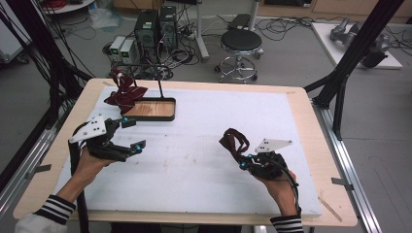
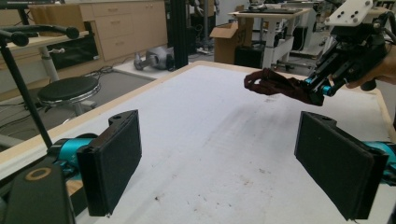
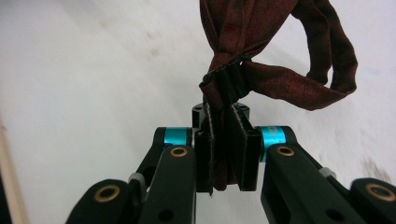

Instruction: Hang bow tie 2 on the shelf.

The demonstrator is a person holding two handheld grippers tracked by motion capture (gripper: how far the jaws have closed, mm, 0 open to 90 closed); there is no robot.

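A dark red bow tie [image 1: 234,142] hangs just above the white mat, pinched in my right gripper [image 1: 244,163] at the right of the high view. In the right gripper view the jaws are shut on the bow tie [image 3: 280,51], whose strap loops off to the right. My left gripper [image 1: 133,133] is open over the left part of the mat, its pads [image 2: 112,161] wide apart with nothing between them. From the left gripper view the bow tie [image 2: 275,86] shows held in the right gripper [image 2: 320,91] farther off. A second dark red cloth [image 1: 125,93] drapes over the stand's tray.
A wooden tray with a black rim [image 1: 167,114] and thin black stand posts sits at the mat's far left. The white mat [image 1: 204,145] covers most of the wooden table [image 1: 299,104]. A stool [image 1: 240,46] and computer towers [image 1: 155,26] stand beyond the far edge.
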